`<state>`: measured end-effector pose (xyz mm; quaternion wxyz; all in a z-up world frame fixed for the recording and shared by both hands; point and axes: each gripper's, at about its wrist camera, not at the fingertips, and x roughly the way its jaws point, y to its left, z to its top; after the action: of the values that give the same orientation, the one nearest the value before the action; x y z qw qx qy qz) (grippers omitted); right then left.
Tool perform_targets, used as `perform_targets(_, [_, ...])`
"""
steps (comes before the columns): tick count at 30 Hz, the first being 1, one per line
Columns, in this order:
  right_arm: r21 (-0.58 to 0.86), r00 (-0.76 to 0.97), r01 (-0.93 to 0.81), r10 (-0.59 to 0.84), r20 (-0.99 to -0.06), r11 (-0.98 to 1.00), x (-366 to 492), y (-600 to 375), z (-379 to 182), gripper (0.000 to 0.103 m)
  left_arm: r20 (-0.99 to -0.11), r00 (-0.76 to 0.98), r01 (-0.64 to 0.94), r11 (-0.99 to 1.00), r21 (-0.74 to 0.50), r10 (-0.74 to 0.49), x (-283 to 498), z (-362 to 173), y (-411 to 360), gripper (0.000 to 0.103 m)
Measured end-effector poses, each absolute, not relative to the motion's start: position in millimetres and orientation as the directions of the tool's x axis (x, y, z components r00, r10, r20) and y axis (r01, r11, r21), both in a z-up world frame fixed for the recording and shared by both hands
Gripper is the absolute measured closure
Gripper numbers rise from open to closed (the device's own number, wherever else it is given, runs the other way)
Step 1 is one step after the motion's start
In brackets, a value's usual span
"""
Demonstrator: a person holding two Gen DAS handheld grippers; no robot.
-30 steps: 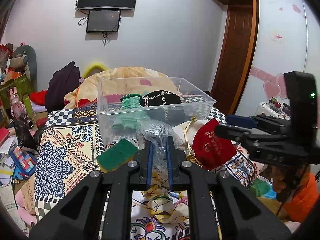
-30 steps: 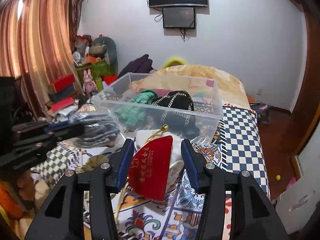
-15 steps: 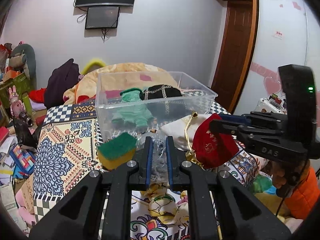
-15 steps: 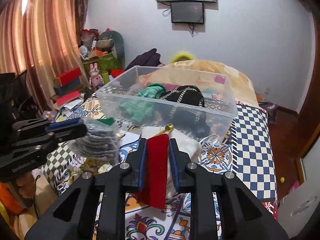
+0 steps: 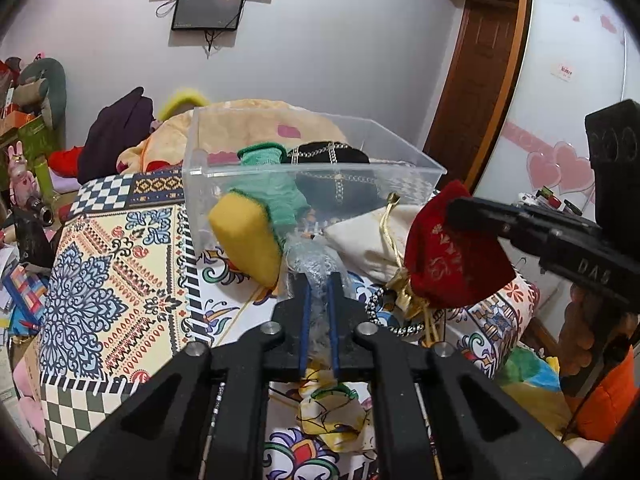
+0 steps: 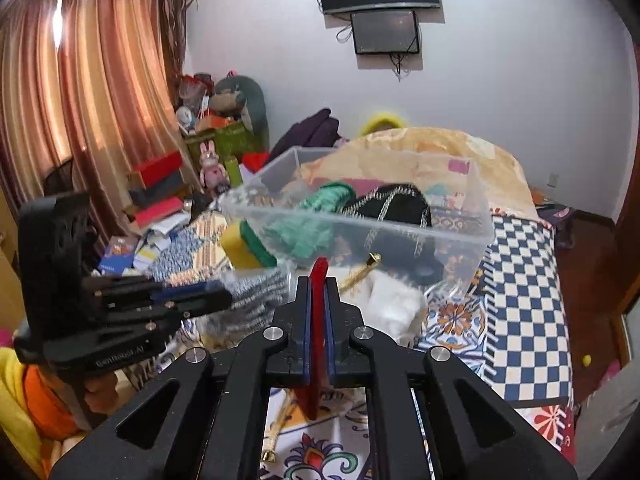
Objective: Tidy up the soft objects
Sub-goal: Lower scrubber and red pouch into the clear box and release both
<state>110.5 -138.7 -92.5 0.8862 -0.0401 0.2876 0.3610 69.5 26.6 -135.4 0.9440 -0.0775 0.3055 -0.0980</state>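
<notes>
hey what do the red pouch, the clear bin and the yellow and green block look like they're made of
Red pouch: looks like velvet, matte and fuzzy, with pale printed motifs and a gold drawstring.
Clear bin: rigid transparent plastic, glossy, its contents showing through the walls.
Yellow and green block: seemingly a foam sponge, porous matte yellow body with a green, probably scouring, layer.

I see a bed (image 5: 120, 280) under a patterned, checker-edged cover. On it sit 1 clear plastic bin (image 5: 400, 160), a cream drawstring pouch (image 5: 360, 236) just in front of it, and a crumpled floral cloth (image 5: 332, 412) near me. A peach blanket (image 6: 440, 152) is heaped behind the bin.
</notes>
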Motion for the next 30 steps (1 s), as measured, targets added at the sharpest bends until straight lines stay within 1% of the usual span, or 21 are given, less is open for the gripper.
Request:
perform_targets(3, [0.160,0.571,-0.672,0.643,-0.510,0.723,112.3,-140.5,-80.2,0.098,-0.543,0.804,0.146,0.966,-0.213,-0.241,67.2,-127.3,25.8,0.100])
perform_targets(6, [0.155,0.588,-0.675,0.653,-0.477,0.722,112.4,-139.7,-66.1,0.099,-0.524,0.812,0.161,0.962,-0.222,-0.257,67.5,-115.7,25.7,0.100])
perform_targets(10, [0.140,0.617,-0.673,0.655,-0.437,0.727,115.8,-138.0,-50.6,0.099,-0.494,0.835,0.169,0.967,-0.193,-0.244,71.7,-96.0,24.3,0.101])
perform_targets(14, [0.119,0.643,-0.668,0.650,-0.404,0.735,123.2,-134.2,-37.1,0.099,-0.455,0.852,0.183,0.961,-0.207,-0.260,80.1,-74.9,29.6,0.101])
perform_targets(20, [0.108,0.674,-0.662,0.652,-0.348,0.742,138.5,-132.1,-14.7,0.099,-0.399,0.886,0.169,0.966,-0.196,-0.236,93.2,-44.2,38.2,0.101])
perform_targets(25, [0.075,0.702,-0.648,0.633,-0.327,0.758,153.2,-122.5,-5.0,0.099,-0.362,0.908,0.160,0.974,-0.163,-0.209,106.6,-25.6,40.3,0.101])
perform_targets(30, [0.055,0.719,-0.631,0.610,-0.332,0.774,172.7,-113.4,-6.0,0.099,-0.353,0.920,0.127,0.982,-0.137,-0.169,128.3,-21.9,44.7,0.101])
